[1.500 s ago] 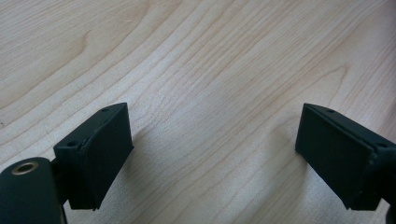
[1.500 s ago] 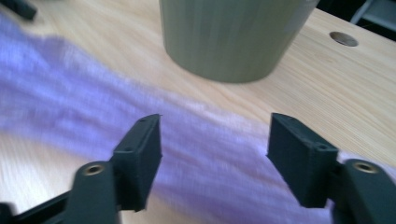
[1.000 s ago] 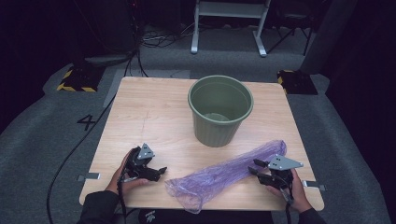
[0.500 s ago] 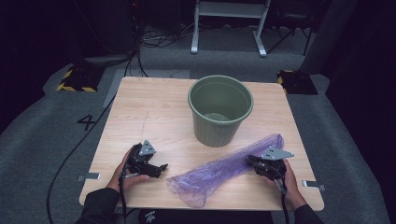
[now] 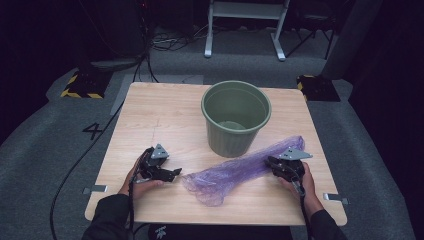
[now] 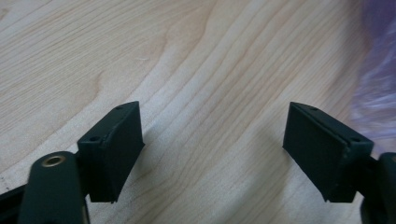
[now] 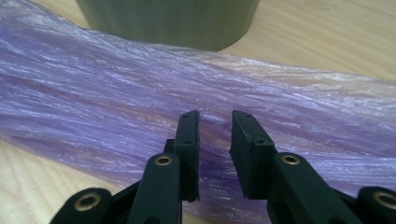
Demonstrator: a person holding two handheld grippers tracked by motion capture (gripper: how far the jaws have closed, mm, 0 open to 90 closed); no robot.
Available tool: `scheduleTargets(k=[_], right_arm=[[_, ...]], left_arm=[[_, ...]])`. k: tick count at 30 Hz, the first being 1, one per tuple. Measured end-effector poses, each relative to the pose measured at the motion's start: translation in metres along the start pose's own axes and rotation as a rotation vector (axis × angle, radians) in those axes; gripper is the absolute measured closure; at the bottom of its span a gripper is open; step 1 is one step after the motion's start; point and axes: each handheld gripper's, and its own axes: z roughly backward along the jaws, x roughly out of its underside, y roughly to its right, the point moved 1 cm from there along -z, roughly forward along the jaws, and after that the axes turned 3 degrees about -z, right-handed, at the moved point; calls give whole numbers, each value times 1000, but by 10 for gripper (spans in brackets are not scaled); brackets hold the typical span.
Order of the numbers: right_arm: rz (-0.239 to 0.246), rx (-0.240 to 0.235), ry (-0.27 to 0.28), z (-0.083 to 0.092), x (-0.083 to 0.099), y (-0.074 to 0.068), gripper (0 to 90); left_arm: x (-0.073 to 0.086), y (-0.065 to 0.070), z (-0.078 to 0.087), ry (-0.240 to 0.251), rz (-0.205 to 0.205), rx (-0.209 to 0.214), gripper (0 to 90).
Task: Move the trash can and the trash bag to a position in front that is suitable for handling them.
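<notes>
Purple bags (image 5: pixel 235 175): 1 | green buckets (image 5: pixel 236 117): 1 | grippers: 2, maybe ungripped

The wooden table (image 5: pixel 165 120) is evenly lit from above while its surroundings are left dark; soft shadows are cast, and the purple bag (image 6: pixel 378 70) is blurred at the frame's right edge.

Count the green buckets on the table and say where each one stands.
1. The green bucket stands upright on the table, right of centre toward the far edge, just beyond the purple plastic bag.
</notes>
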Motion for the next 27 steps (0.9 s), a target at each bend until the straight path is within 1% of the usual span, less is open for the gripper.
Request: scheduleTargets(k=[1, 2, 4, 5, 6, 7, 8, 10, 11, 13, 14, 15, 17, 18, 20, 21, 22, 24, 26, 27], right_arm=[[-3, 3, 3, 1, -1, 1, 727], [-8, 4, 14, 1, -2, 3, 727], [-19, 11, 25, 2, -5, 6, 727], [-21, 13, 27, 2, -5, 6, 727], [-24, 15, 31, 1, -6, 8, 714], [-25, 15, 29, 1, -6, 8, 704], [-26, 14, 28, 1, -6, 8, 687], [-21, 16, 26, 2, -7, 7, 639], [-21, 19, 30, 4, -7, 7, 608], [-25, 9, 41, 8, -8, 7, 535], [-30, 6, 46, 10, -9, 7, 494], [-31, 12, 44, 12, -9, 8, 458], [-37, 39, 51, 16, -9, 9, 370], [-60, 62, 60, 19, -8, 10, 320], [-91, 103, 72, 26, -7, 14, 297], [-96, 119, 85, 29, -7, 16, 286], [-104, 129, 93, 32, -6, 18, 283], [-116, 154, 104, 41, -6, 23, 283], [-124, 191, 93, 45, -4, 27, 285], [-133, 205, 81, 47, -3, 29, 289]], left_arm=[[-1, 0, 3, 16, 0, 1, 173], [-2, 0, 6, 23, -5, -4, 176], [-5, 1, 10, 29, 0, 8, 174], [-8, 3, 15, 62, 5, 17, 172], [-11, 4, 17, 73, 6, 19, 172], [-14, 6, 20, 80, -6, 16, 172], [-17, 8, 23, 87, -17, 11, 173], [-24, 15, 28, 130, -22, 34, 173], [-28, 18, 29, 138, -37, 37, 174], [-33, 26, 29, 154, -49, 53, 173], [-35, 29, 28, 154, -63, 56, 174], [-37, 33, 26, 156, -68, 61, 174], [-40, 42, 21, 158, -82, 81, 173], [-41, 46, 18, 154, -88, 84, 168], [-42, 53, 10, 138, -101, 106, 163], [-42, 57, 6, 127, -101, 110, 162], [-42, 60, 2, 107, -119, 105, 163], [-40, 67, -6, 78, -135, 115, 166], [-37, 71, -12, 42, -152, 110, 184], [-36, 73, -15, 30, -159, 114, 195]])
